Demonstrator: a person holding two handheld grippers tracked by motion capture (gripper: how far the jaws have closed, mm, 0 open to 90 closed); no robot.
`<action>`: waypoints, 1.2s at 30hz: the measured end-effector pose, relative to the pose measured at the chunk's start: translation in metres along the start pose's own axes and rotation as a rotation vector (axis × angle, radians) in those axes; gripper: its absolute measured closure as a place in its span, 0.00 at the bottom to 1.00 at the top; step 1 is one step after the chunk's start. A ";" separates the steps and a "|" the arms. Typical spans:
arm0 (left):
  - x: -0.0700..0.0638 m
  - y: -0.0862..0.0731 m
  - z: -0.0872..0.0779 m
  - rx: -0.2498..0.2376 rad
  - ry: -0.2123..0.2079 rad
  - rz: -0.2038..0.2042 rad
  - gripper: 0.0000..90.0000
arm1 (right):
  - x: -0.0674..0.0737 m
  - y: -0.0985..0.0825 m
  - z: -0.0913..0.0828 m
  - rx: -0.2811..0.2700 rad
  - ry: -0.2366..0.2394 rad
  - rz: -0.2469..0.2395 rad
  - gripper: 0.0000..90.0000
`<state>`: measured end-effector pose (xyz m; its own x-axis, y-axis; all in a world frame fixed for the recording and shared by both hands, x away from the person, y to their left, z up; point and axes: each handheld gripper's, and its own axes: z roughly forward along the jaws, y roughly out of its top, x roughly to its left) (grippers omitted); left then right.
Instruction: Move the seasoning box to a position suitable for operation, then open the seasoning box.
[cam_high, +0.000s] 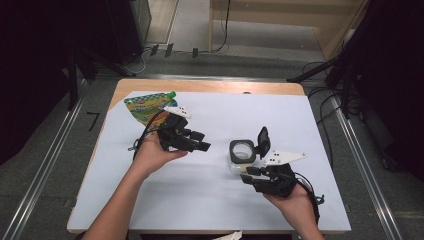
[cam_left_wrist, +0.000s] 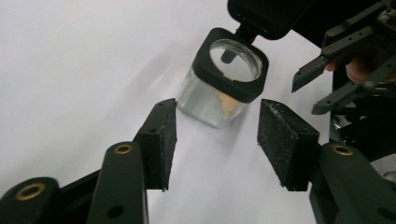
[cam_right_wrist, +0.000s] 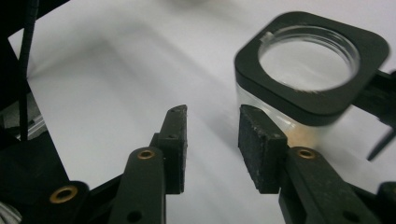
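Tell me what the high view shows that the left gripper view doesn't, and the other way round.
The high view alone takes in the colourful pouch at the table's far left, both forearms, and the wooden table edge.

The left gripper view alone gives a close look at the left gripper with its jaws apart and nothing between them, and at a small tan patch inside the container.

Both show the clear container with its black flip lid open, on the white sheet, and the right gripper beside it.

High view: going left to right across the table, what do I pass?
Green snack pouch → left gripper → clear jar with its black lid flipped open → right gripper, just in front of the jar, jaws open.
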<state>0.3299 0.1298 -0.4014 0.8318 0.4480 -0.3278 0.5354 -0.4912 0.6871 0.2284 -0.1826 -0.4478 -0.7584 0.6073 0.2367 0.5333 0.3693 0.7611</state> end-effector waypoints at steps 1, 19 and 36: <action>0.003 -0.003 -0.003 -0.001 0.004 -0.008 0.53 | 0.002 0.001 0.002 0.000 0.005 -0.006 0.68; 0.017 -0.019 -0.022 -0.001 0.029 -0.048 0.46 | 0.017 0.009 0.027 0.026 0.042 -0.052 0.59; 0.047 -0.036 -0.056 -0.034 0.112 -0.117 0.50 | 0.015 0.008 0.029 0.030 0.047 -0.052 0.59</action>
<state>0.3420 0.2102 -0.4051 0.7417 0.5816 -0.3340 0.6207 -0.4065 0.6704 0.2317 -0.1499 -0.4556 -0.8020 0.5529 0.2258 0.5029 0.4213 0.7547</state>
